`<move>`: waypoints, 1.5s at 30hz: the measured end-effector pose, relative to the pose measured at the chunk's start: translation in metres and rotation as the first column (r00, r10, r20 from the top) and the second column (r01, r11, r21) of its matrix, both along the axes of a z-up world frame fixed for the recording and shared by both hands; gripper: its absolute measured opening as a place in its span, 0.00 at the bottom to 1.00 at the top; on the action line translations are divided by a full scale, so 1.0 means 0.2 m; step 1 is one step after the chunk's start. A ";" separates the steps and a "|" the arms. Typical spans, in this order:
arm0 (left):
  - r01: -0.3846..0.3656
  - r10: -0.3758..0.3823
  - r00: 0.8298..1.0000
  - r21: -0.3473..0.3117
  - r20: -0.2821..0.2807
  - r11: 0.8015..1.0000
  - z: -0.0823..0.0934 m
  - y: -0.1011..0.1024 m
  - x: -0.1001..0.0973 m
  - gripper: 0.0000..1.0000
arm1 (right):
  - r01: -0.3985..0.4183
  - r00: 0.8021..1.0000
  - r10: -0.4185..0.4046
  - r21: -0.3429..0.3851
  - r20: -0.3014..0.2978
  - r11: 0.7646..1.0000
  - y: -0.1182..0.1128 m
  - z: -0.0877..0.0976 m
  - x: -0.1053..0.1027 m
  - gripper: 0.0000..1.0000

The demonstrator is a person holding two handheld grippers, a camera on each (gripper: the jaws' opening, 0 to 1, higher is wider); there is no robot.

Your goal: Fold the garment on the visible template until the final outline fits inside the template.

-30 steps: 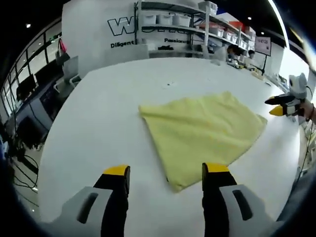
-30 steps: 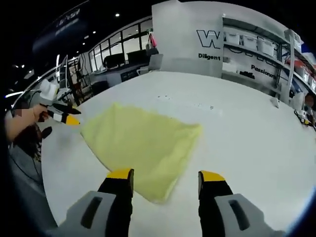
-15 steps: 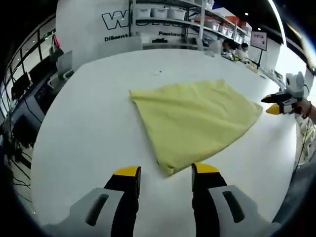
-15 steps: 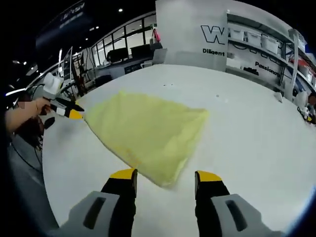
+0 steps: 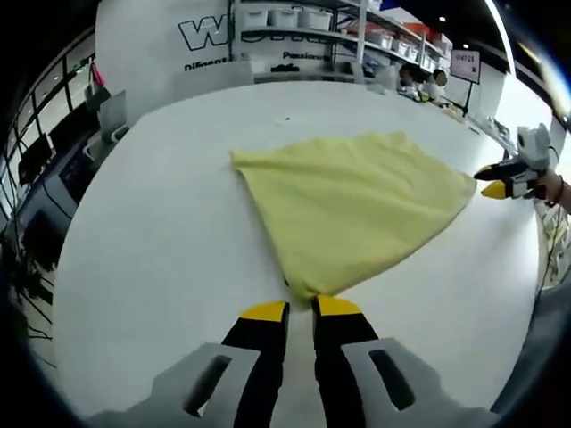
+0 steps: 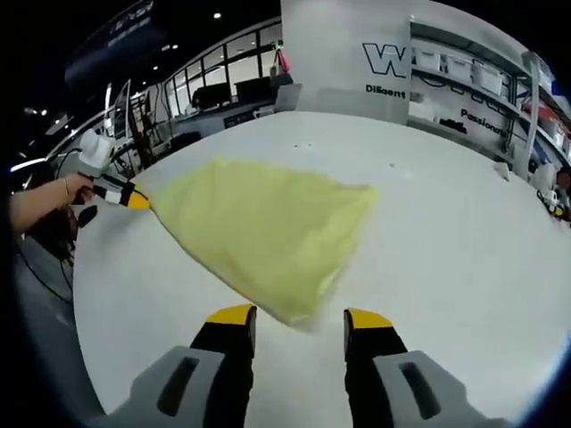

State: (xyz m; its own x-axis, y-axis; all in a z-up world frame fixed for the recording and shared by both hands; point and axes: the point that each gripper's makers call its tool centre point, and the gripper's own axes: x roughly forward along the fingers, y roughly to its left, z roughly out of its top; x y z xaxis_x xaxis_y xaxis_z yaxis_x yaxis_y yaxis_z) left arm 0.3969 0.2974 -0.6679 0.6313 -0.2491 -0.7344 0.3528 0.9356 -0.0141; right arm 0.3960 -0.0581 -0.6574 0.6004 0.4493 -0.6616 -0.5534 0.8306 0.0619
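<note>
Cloth (image 5: 350, 203), pale yellow, lay spread flat on the big white table (image 5: 161, 232), looking kind of four-cornered with one pointy corner aimed at each camera. In the left gripper view the left gripper (image 5: 300, 309) had its yellow-tipped jaws pinched almost together right on the near corner of the cloth, so it looked clamped on the fabric there. The right gripper (image 6: 299, 316) in its own view sat with jaws parted, just short of the cloth's (image 6: 264, 223) other near corner, tips either side of it but not gripping, as far as I could tell. That same gripper showed up at the far right of the left gripper view too, next to the cloth's corner. Behind the table were shelves (image 5: 308, 27) with white bins and a wall with lettering.
</note>
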 end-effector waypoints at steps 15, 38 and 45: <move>0.125 -0.125 0.992 0.068 -0.003 0.990 0.00 -0.02 -0.02 0.05 | -0.104 0.993 0.107 -0.068 0.041 0.992 -0.02 -0.03 0.00 0.20; 0.277 -0.281 0.960 0.166 0.001 0.946 0.03 0.03 0.02 0.04 | -0.158 0.987 0.159 -0.037 0.033 0.987 0.01 -0.02 0.02 0.00; 0.267 -0.270 0.963 0.132 0.001 0.955 0.03 0.01 0.01 0.05 | -0.149 0.989 0.150 -0.063 0.006 0.987 0.03 -0.02 0.02 0.00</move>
State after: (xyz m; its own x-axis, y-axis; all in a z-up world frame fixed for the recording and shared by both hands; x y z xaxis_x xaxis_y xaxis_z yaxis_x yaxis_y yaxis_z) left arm 0.3981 0.3000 -0.6620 0.5681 -0.3153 -0.7602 0.5905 0.7996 0.1097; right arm 0.4002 -0.0527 -0.6609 0.5368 0.4929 -0.6848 -0.6722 0.7404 0.0060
